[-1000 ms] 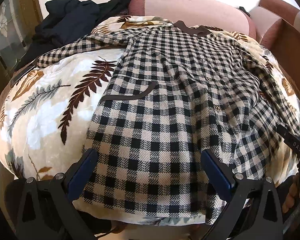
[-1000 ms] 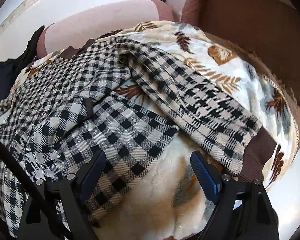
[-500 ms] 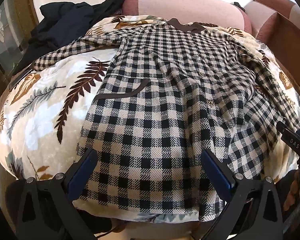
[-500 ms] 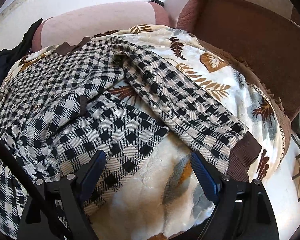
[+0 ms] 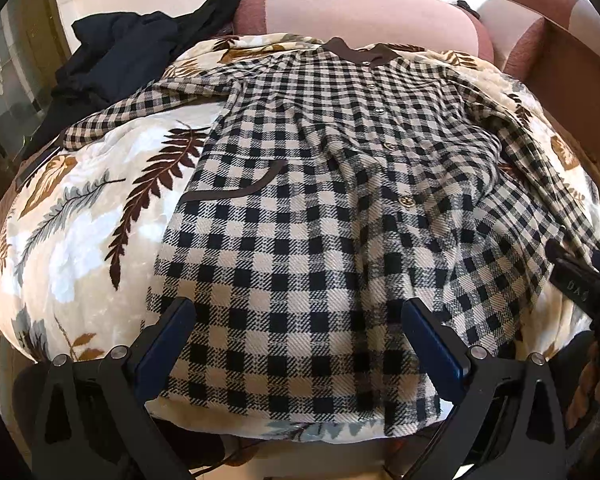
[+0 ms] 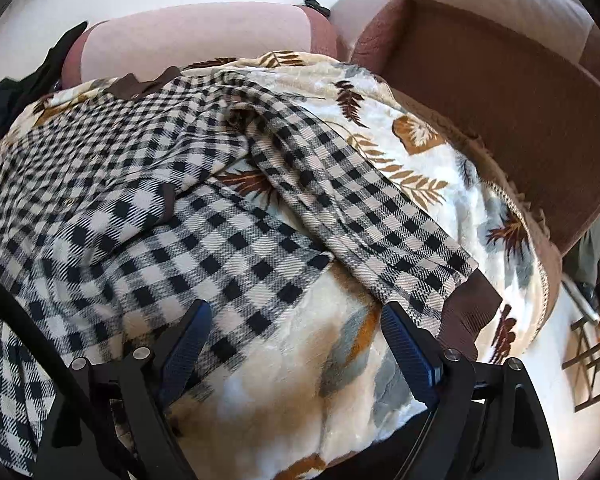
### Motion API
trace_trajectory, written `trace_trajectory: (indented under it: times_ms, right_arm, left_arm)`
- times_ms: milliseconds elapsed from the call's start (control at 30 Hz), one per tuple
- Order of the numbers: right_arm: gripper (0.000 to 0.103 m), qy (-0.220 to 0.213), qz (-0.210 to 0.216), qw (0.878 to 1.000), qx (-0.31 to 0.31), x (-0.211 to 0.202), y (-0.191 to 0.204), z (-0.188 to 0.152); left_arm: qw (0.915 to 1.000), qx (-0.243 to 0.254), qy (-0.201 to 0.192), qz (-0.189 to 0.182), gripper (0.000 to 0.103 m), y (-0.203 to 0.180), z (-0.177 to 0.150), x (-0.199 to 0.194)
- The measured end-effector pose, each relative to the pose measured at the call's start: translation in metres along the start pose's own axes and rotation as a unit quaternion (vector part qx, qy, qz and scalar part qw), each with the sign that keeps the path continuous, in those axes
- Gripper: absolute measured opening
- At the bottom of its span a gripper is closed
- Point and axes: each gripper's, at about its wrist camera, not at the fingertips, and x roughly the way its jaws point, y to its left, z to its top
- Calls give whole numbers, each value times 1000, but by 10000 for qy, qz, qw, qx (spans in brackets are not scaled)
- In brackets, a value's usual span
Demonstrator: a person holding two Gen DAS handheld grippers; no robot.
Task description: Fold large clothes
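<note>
A black-and-cream checked coat [image 5: 320, 208] lies spread, buttons up, on a leaf-print blanket [image 5: 80, 216], its hem at the blanket's near edge. The left gripper [image 5: 300, 340] and right gripper [image 6: 296, 344] hover above it, jaws spread wide, empty.

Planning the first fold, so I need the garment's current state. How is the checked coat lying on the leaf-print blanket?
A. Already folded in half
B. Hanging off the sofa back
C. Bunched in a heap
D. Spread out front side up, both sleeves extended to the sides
D: the checked coat lies flat on the leaf-print blanket with its buttons facing up, one sleeve out to one side and the other sleeve out to the opposite side.
</note>
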Motion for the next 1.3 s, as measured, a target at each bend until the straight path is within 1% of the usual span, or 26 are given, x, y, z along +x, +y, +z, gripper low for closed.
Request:
trace_trajectory:
  times_ms: [200, 367, 500, 667, 733, 767, 800, 833, 867, 900, 967, 1000, 1033, 1067, 1133, 1167, 1200, 1300]
  right_arm:
    - [90, 71, 171, 9975, -689, -10, 44, -11]
    - [90, 41, 256, 9941, -1053, -17, 71, -16]
    - [90, 38, 247, 9930, -1158, -18, 77, -17]
    - [90, 84, 264, 9929, -1158, -14, 73, -15]
    - [90, 105, 241, 9959, -870, -4, 54, -8]
    - [90, 203, 291, 9979, -536, 4, 36, -3]
    - [90, 326, 460, 9983, -126, 12, 15, 1]
    - [90, 400, 596, 9973, 153, 17, 0, 3]
    - [89, 486, 791, 9942, 539, 25, -20, 4]
    - [87, 579, 1025, 9880, 997, 35, -46, 3]
    - [85, 629, 1256, 9797, 1429, 45, -70, -1]
    - [84, 632, 1480, 9732, 1642, 51, -82, -4]
    - [84, 616, 1614, 9703, 1697, 54, -86, -6]
    - [84, 536, 1686, 9699, 1673, 54, -86, -6]
    - [84, 421, 1843, 9697, 1550, 53, -79, -2]
    - [84, 408, 1874, 9695, 1524, 54, -76, 0]
    - [84, 391, 1861, 9707, 1472, 54, -70, 4]
    - [83, 309, 1721, 9759, 1304, 59, -51, 14]
  left_arm:
    - [9999, 96, 59, 57, 103, -6, -4, 3]
    - [9999, 84, 99, 78, 103, -4, -5, 6]
    - [9999, 53, 131, 54, 103, -2, -6, 9]
    - [9998, 79, 155, 37, 103, 2, -5, 13]
    - [9998, -31, 126, 121, 103, 15, -2, 15]
    - [9997, -128, 115, 168, 103, 23, -1, 17]
    - [9992, -317, 108, 219, 103, 37, 0, 20]
    - [9984, -508, 108, 235, 103, 50, 1, 22]
    - [9970, -730, 111, 233, 103, 64, 2, 25]
    - [9950, -965, 119, 207, 103, 80, 2, 29]
    - [9917, -1274, 122, 88, 103, 104, 1, 36]
    - [9905, -1374, 117, 23, 103, 114, 0, 40]
    - [9898, -1417, 121, -16, 103, 120, 0, 44]
    - [9898, -1416, 138, -77, 103, 126, -1, 49]
    - [9906, -1339, 201, -221, 103, 129, -3, 56]
    - [9919, -1247, 162, -205, 103, 128, -4, 57]
    - [9933, -1128, 106, -234, 103, 124, -4, 55]
    - [9931, -963, 92, -657, 103, 113, -6, 52]
